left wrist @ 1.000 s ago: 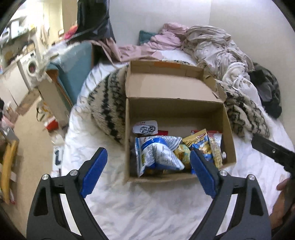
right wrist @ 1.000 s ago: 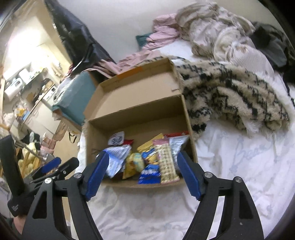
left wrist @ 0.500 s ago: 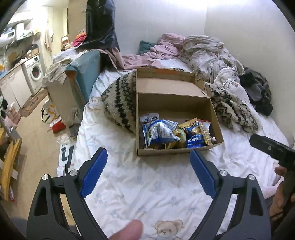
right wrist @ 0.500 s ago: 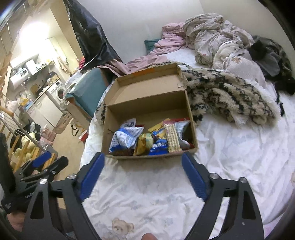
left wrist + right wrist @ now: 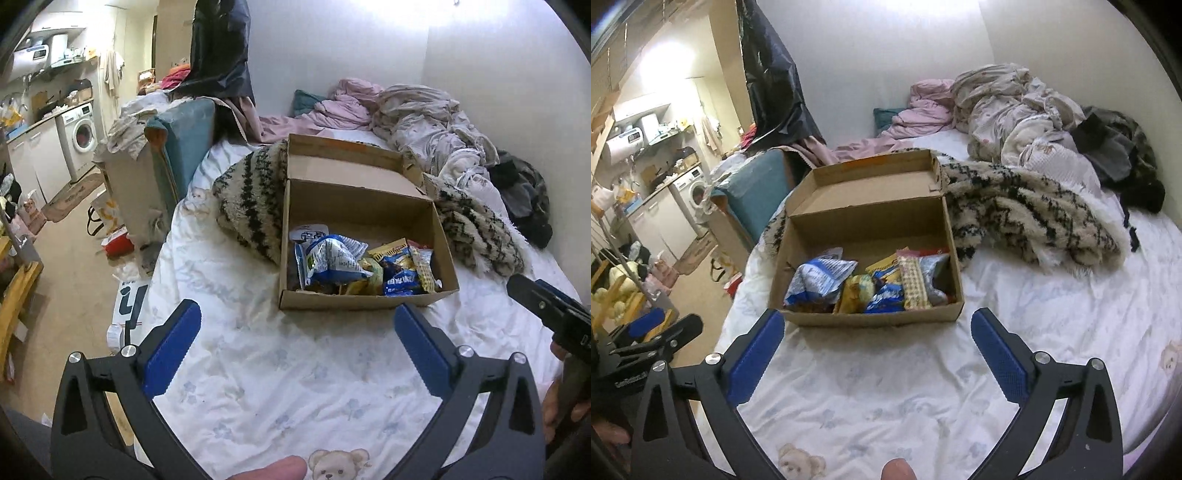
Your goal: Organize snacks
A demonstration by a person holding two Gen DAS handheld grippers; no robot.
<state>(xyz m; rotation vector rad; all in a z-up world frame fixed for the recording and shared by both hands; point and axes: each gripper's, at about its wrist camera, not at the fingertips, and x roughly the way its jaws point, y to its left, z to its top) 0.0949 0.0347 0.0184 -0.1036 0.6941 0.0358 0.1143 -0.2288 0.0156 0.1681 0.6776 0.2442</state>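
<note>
An open cardboard box (image 5: 354, 301) (image 5: 871, 319) sits on the white bed sheet, lid flap folded back. Several snack packets lie inside: a blue-white bag (image 5: 332, 260) (image 5: 822, 280), a yellow packet (image 5: 857, 293), a blue packet (image 5: 400, 284) (image 5: 886, 297) and a long biscuit pack (image 5: 914, 282). My left gripper (image 5: 297, 350) is open and empty, held back from the box's front. My right gripper (image 5: 877, 354) is open and empty, also short of the box. The right gripper's body shows at the left view's right edge (image 5: 546, 306).
A black-and-cream fuzzy blanket (image 5: 1027, 218) (image 5: 255, 199) lies behind and beside the box. Crumpled bedding and clothes (image 5: 1015, 107) pile at the bed's far end. A teal chair (image 5: 184, 147) stands left of the bed; floor clutter and a washing machine (image 5: 83, 134) lie beyond.
Both grippers have pulled back from the box, which now looks smaller and farther. Both stay open and empty. The snacks in the box have not moved.
</note>
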